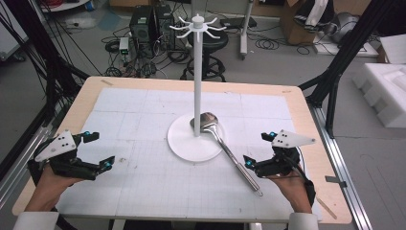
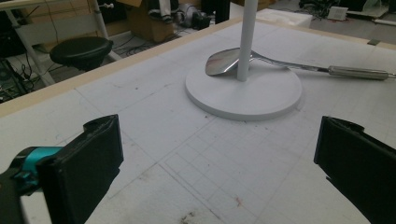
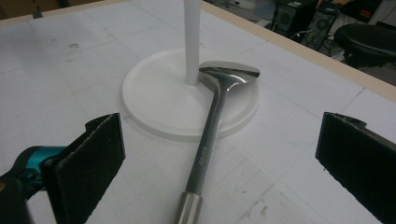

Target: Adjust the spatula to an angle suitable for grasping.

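Nothing lifted yet: ladle lies ahead of the wide-open, empty right gripper; left gripper likewise agape, empty; hanging on stand remains.

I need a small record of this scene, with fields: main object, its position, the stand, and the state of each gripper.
main object: metal ladle
position: bowl rests on the stand base beside the pole; handle lies on the table mat, pointing toward the right gripper
stand: white, upright, hooks at the top, nothing hanging on them
left gripper: open, holds nothing, over the mat
right gripper: open, holds nothing, near the ladle handle
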`<state>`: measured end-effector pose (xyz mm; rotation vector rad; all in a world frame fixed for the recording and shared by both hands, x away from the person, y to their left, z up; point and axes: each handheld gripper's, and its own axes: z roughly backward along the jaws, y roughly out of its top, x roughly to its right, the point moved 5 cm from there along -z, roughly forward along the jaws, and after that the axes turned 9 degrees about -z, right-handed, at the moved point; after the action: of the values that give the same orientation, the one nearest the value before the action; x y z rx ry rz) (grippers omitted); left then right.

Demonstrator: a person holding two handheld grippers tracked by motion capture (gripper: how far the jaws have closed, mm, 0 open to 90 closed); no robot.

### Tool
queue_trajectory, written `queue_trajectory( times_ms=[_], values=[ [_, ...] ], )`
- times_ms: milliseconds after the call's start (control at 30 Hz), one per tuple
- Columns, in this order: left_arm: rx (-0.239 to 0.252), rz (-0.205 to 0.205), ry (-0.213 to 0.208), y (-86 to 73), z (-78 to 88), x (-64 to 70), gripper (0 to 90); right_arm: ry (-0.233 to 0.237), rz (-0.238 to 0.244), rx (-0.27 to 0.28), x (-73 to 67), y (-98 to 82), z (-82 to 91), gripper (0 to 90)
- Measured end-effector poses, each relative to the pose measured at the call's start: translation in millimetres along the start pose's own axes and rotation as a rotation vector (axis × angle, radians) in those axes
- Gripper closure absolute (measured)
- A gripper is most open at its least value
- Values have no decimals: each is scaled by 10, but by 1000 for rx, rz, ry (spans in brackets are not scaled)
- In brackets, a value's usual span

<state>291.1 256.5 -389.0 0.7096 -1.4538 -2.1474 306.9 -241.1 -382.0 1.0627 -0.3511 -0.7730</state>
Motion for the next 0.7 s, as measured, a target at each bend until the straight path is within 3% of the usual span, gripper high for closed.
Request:
queue_trajectory(
  times_ms=[367,400,567,700],
  values=[
    [0,3,-1,-2,-3,5,18,54,32,-77,-27,54,-132,5],
    [-1,1,-2,-3,-2,4,18,68,40,-87,-32,67,-152,48],
    [-1,2,-2,-6,1,0,18,95,51,-119,-45,76,-199,71],
    [-2,3,-5,-6,2,2,18,127,75,-160,-50,87,-251,157]
  ],
)
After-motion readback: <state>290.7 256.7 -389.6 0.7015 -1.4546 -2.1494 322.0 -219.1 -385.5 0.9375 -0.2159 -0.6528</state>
